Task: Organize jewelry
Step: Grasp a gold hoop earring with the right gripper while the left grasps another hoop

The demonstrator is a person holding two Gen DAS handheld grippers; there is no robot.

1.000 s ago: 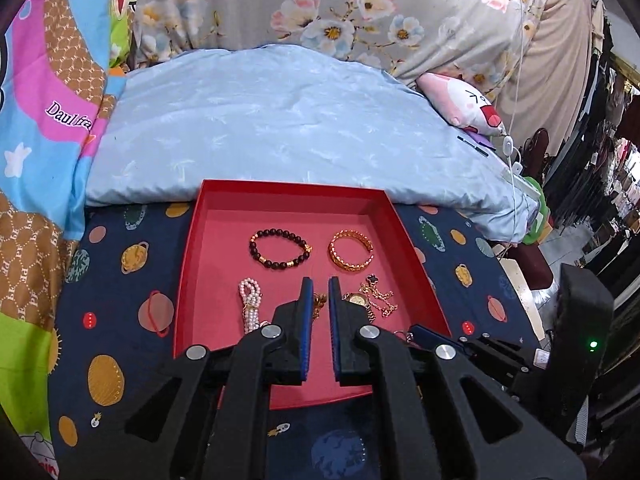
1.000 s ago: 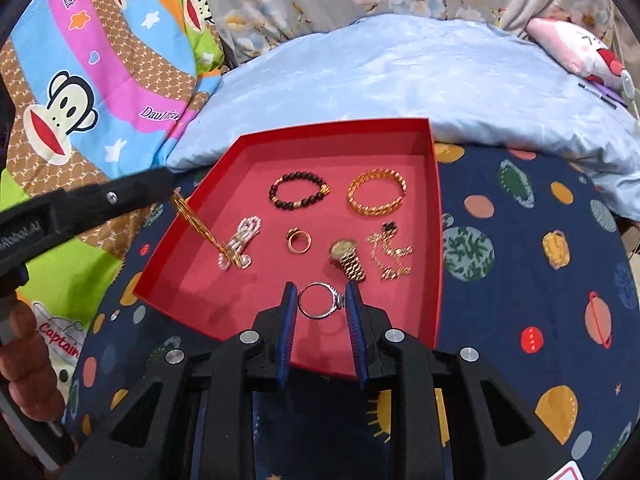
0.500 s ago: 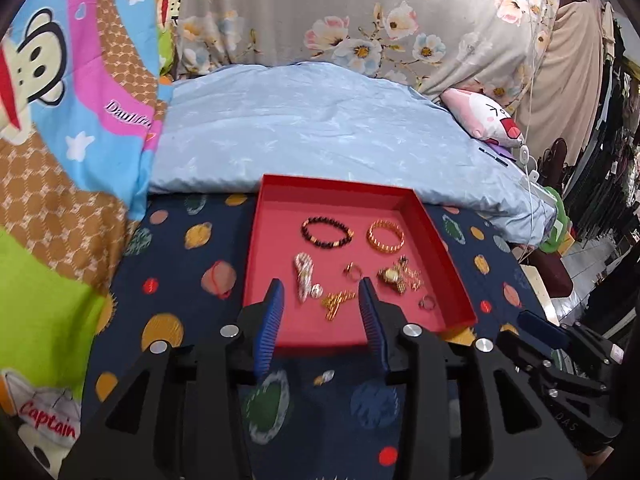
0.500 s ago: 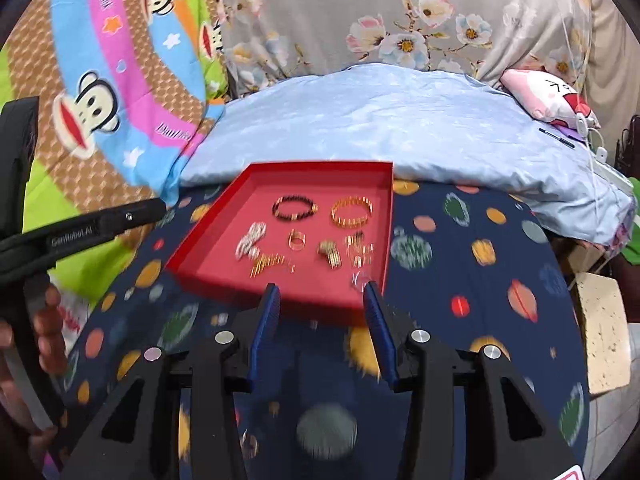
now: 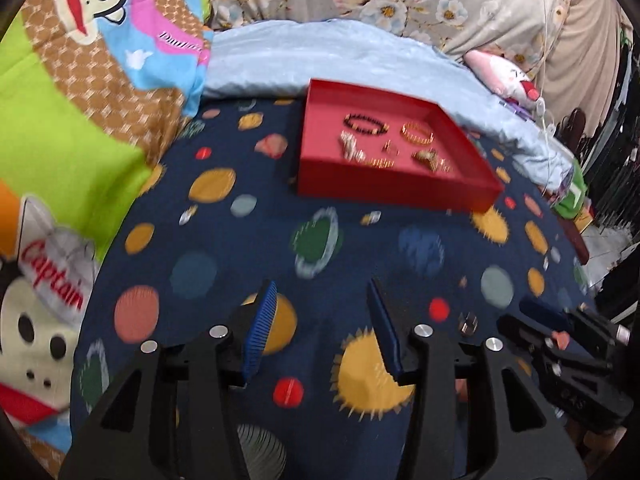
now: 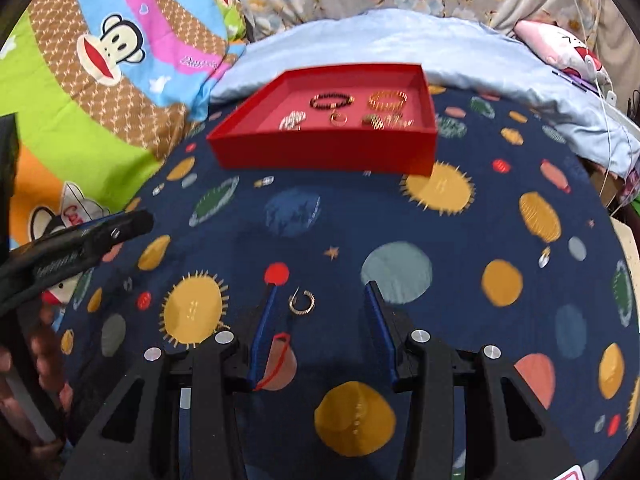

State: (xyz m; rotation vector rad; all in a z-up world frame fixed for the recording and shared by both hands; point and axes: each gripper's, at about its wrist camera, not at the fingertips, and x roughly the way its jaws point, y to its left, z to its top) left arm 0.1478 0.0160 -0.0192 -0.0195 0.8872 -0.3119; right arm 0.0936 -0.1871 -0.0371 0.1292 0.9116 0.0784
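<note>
Left gripper [image 5: 322, 292]: jaws parted, having just widened, nothing between them, well short of the red tray [image 5: 394, 190]. Tray holds bracelets, rings and chains. Right gripper [image 6: 320, 294]: jaws parted over the planet-print sheet [image 6: 440, 240]; a small hoop earring [image 6: 302, 302] lies untouched between them.

Navy planet-print bedsheet [image 6: 460, 240], spread flat. Pale blue pillow [image 5: 340, 60] at its far edge. Monkey-cartoon blanket [image 6: 120, 60], multicoloured, left side. Grey floral fabric [image 5: 420, 0] behind the pillow. Pink plush toy [image 5: 504, 76], right, on the pillow.
</note>
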